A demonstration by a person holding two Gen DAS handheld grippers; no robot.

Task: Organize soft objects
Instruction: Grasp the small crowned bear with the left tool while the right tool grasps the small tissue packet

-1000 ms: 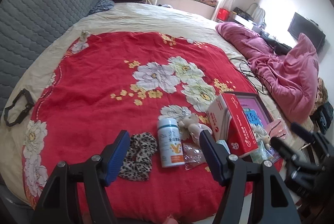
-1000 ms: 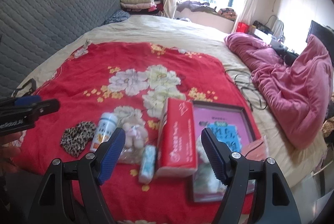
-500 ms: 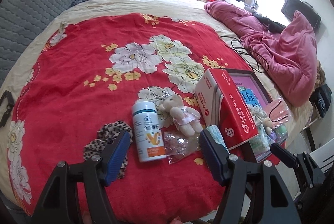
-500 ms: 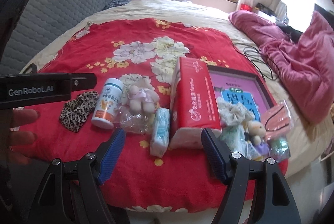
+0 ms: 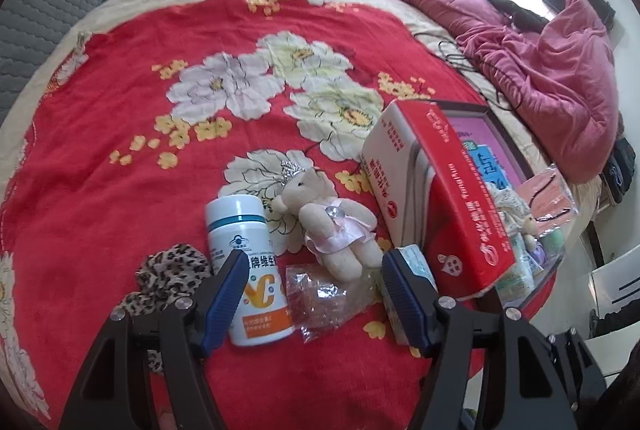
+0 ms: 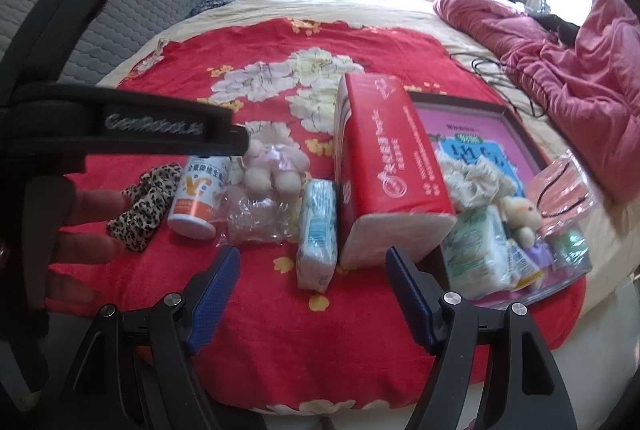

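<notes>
Both grippers, left (image 5: 312,294) and right (image 6: 312,294), hover with jaws released, empty. Plush bear (image 5: 328,222) lies just left of red tissue box (image 5: 440,205). Judgement: straddle its torso, avoiding the adjacent vitamin bottle (image 5: 248,270).

My right gripper (image 6: 312,294) hangs with fingers spread above the red blanket (image 6: 360,342), facing a tissue pack (image 6: 318,226) lying just beside the red tissue box (image 6: 384,165); my left gripper (image 6: 120,127) crosses the view's left.
</notes>
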